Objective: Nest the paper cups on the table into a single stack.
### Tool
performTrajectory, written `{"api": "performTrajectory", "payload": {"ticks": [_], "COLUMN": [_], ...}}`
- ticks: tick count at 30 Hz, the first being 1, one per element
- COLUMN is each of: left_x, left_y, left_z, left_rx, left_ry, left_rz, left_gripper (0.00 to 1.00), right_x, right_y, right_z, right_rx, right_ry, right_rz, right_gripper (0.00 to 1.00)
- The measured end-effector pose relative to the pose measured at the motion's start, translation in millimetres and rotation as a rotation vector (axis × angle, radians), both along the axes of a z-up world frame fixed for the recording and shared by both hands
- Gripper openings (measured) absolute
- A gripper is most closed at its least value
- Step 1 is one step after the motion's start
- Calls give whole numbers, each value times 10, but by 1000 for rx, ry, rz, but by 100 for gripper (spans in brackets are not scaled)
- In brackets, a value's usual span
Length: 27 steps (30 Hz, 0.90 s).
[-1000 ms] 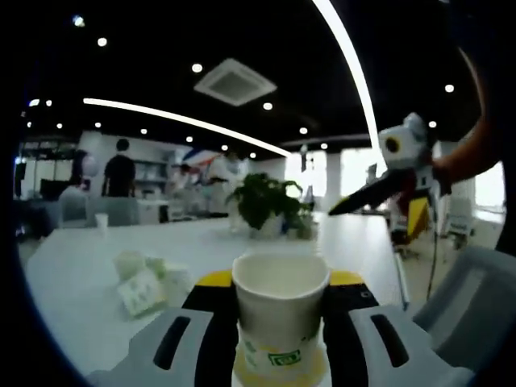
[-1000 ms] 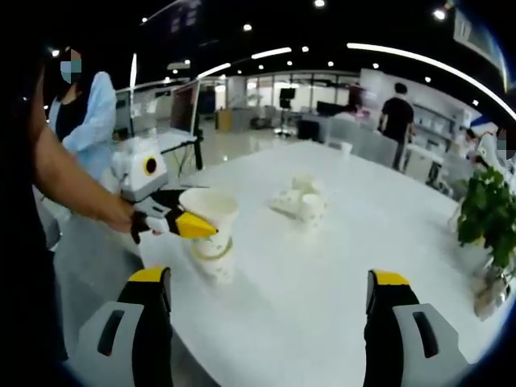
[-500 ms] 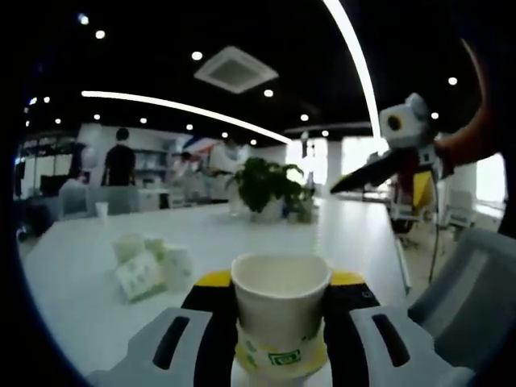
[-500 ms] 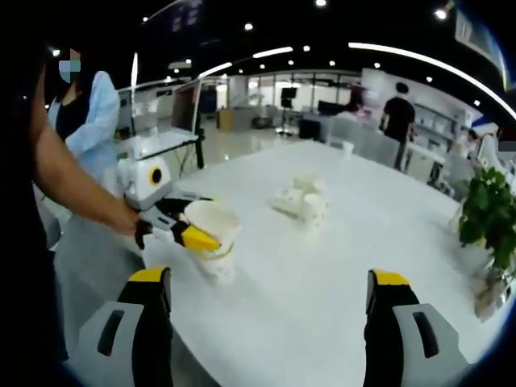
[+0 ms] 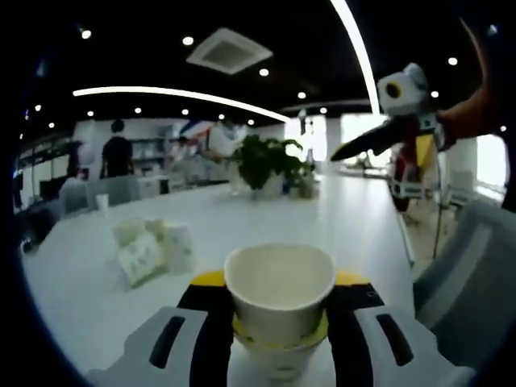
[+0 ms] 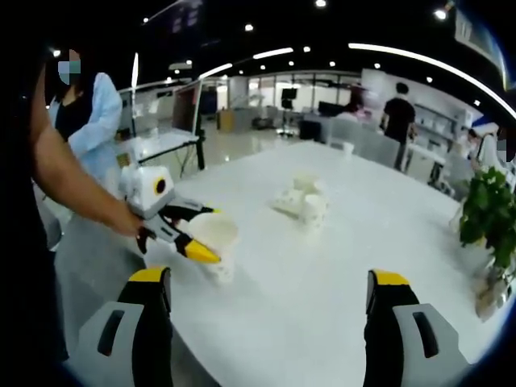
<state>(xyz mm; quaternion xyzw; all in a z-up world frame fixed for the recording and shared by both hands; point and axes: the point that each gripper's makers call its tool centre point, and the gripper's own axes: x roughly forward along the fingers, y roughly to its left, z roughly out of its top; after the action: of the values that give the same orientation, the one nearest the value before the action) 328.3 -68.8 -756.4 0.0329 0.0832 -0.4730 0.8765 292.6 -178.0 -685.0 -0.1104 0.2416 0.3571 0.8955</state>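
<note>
On the white table [image 6: 339,274] a cluster of loose paper cups [image 6: 302,201] waits. My left gripper [image 5: 278,322] clamps 1 paper cup [image 5: 280,294]; thin, crushable, so I'd grip its wall lightly. My right gripper [image 6: 266,302] gapes wide, empty.

A white paper cup [image 5: 280,292], open mouth up, sits nested in a second cup [image 5: 280,355] with a yellow band, near the white tabletop's [image 6: 339,266] edge. A cluster of loose paper cups [image 6: 301,200] lies toward the tabletop's middle, some tipped over.
</note>
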Motion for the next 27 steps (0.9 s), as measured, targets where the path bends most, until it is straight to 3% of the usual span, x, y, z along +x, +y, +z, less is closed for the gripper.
{"api": "performTrajectory", "payload": {"ticks": [6,9,13,17,22,27], "left_x": [27,44,54,69,90,89], "left_y": [18,32,34,71,427,851], "left_z": [-17,39,179,293,659,722], "left_rx": [27,5,-35,-62,-72,-37], "left_ry": [13,26,23,33,12,46], "left_rz": [4,8,12,20,102,161], "left_gripper": [48,51,60,76,89,97], "right_x": [-2,1,28,85,187,262], "right_y": [-20,-2,18,51,95,113], "right_z": [-15,-6,6,56,150,117], "right_rx": [3,7,16,34,84,84], "right_ry": [-1,-2,-9,-31,-51,-75], "right_rz": [1,5,7,6,-17,-14], "right_gripper": [100,100,100,100,100,100]}}
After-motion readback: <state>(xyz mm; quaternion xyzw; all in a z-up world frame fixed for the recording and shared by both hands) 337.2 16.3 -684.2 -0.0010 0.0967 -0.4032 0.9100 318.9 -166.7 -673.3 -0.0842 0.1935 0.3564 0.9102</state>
